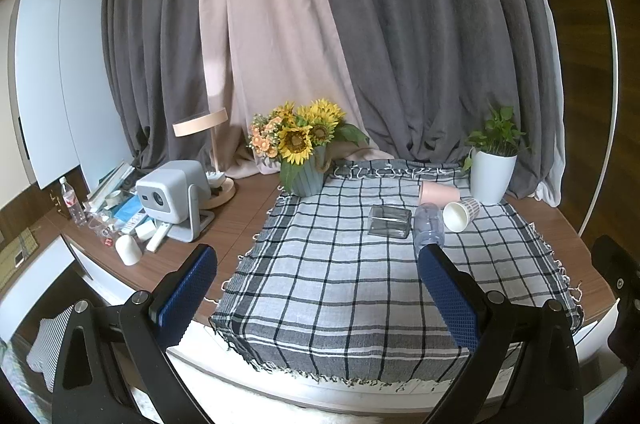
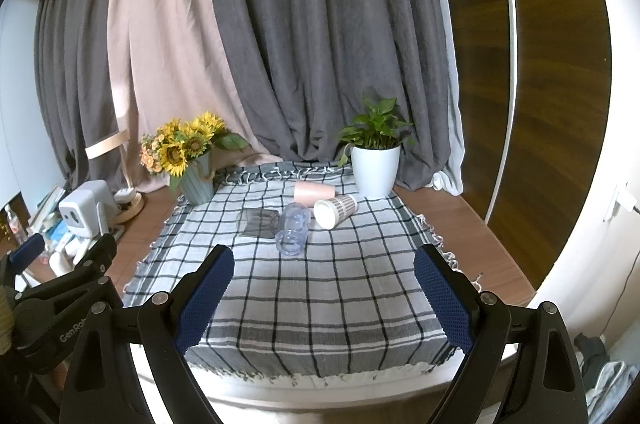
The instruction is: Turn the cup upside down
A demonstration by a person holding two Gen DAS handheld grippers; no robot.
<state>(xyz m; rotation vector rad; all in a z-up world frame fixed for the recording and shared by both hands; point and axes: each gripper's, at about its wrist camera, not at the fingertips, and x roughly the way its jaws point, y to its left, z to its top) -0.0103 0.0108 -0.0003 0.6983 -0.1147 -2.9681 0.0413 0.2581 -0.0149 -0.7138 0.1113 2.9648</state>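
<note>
Several cups lie on their sides on the checked cloth point(image 1: 328, 288): a clear bluish plastic cup point(image 1: 429, 224) point(image 2: 294, 229), a striped paper cup point(image 1: 461, 214) point(image 2: 334, 210), a pink cup point(image 1: 438, 193) point(image 2: 313, 193) and a dark square glass point(image 1: 389, 221) point(image 2: 260, 222). My left gripper point(image 1: 318, 256) is open and empty, held back from the cups near the table's front. My right gripper point(image 2: 324, 258) is open and empty, also short of the cups. The left gripper shows in the right wrist view point(image 2: 64, 252) at the far left.
A vase of sunflowers point(image 1: 304, 148) stands at the cloth's back left, a white potted plant point(image 1: 493, 168) at the back right. A projector point(image 1: 172, 198), a lamp point(image 1: 208, 144), a bottle point(image 1: 72, 202) and small clutter crowd the left of the wooden table point(image 1: 236, 220). Curtains hang behind.
</note>
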